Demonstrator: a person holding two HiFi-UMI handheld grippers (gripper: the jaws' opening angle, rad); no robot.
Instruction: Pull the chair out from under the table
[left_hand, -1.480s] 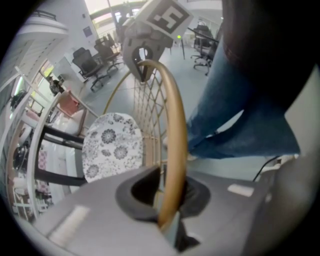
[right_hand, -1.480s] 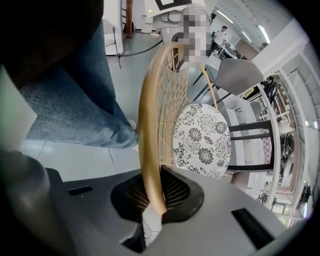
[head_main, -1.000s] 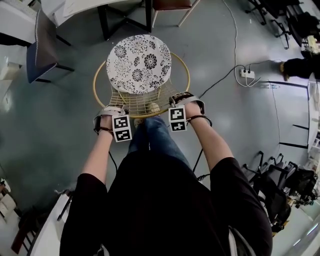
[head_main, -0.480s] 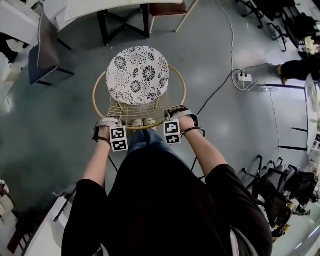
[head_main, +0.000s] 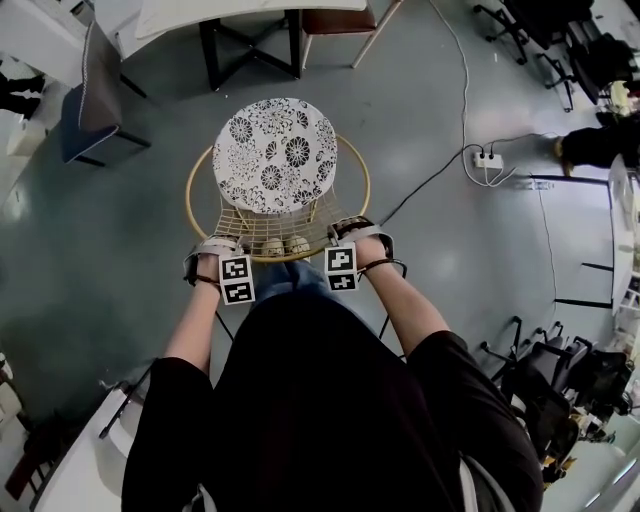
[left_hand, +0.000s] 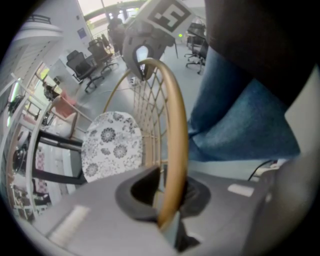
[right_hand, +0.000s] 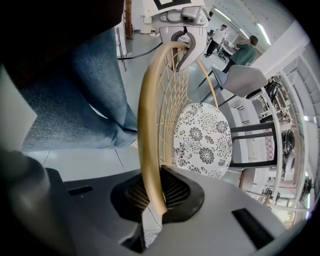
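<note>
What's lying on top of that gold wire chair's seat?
A round white cushion with black flower print lies on the gold wire chair. It covers the whole seat, so the seat surface under it cannot be seen.

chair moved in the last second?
Yes. In the head view the chair has slid toward the person. The gap between its seat and the black table legs is wider than before.
</note>
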